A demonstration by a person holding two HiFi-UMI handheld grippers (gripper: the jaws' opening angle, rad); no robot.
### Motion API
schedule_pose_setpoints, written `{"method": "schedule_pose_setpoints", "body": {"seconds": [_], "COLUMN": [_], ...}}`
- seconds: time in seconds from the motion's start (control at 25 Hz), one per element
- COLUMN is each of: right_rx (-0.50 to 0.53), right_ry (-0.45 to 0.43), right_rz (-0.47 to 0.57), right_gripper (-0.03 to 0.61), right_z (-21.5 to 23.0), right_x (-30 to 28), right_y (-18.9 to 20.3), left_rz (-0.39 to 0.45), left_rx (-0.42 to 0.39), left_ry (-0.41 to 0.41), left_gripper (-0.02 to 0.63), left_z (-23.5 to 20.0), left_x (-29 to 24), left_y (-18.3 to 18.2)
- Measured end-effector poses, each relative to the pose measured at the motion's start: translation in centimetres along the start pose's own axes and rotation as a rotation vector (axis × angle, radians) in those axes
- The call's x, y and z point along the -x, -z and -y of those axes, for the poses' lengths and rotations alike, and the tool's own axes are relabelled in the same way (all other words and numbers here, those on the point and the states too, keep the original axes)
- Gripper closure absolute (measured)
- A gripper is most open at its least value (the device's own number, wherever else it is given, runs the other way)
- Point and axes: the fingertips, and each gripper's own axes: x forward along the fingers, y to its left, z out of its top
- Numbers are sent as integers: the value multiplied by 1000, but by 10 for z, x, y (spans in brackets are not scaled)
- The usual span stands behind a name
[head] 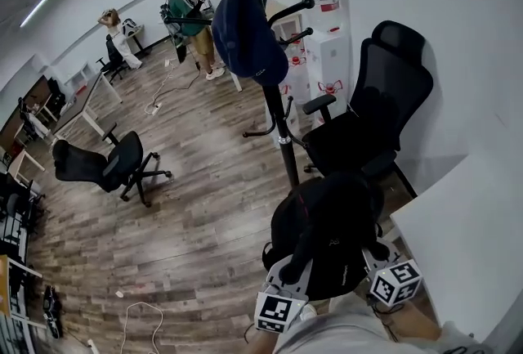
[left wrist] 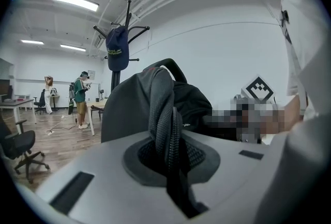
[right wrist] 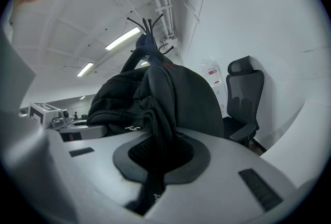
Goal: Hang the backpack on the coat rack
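A black backpack (head: 327, 226) hangs between my two grippers, low in the head view, a little short of the coat rack. My left gripper (head: 296, 269) is shut on one shoulder strap (left wrist: 164, 130), which runs down between its jaws. My right gripper (head: 372, 253) is shut on the other strap (right wrist: 158, 135). The black coat rack (head: 278, 111) stands ahead with a dark blue cap (head: 245, 38) on one of its hooks. In the left gripper view the coat rack (left wrist: 115, 70) rises behind the backpack (left wrist: 178, 104); in the right gripper view the backpack (right wrist: 150, 99) hides most of the rack.
A black office chair (head: 372, 119) stands right of the rack, beside a white table (head: 466, 238). A white water dispenser (head: 327, 54) is behind the rack. Another chair (head: 106, 164) sits on the wood floor to the left. People (head: 192, 13) stand at the far end.
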Motion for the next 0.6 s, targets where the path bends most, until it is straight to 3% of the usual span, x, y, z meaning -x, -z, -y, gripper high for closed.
{"method": "schedule_pose_setpoints", "body": {"seconds": [0.6], "right_rx": [81], "right_ry": [-95], "right_rz": [-124], "right_gripper": [548], "right_z": [87], "right_x": [-94], "right_y": [-7], "left_rz": [-69], "left_rx": [102], "left_ry": [-179], "left_gripper": [583], "left_z": [-40], "left_x": [-107], "left_y": [39]}}
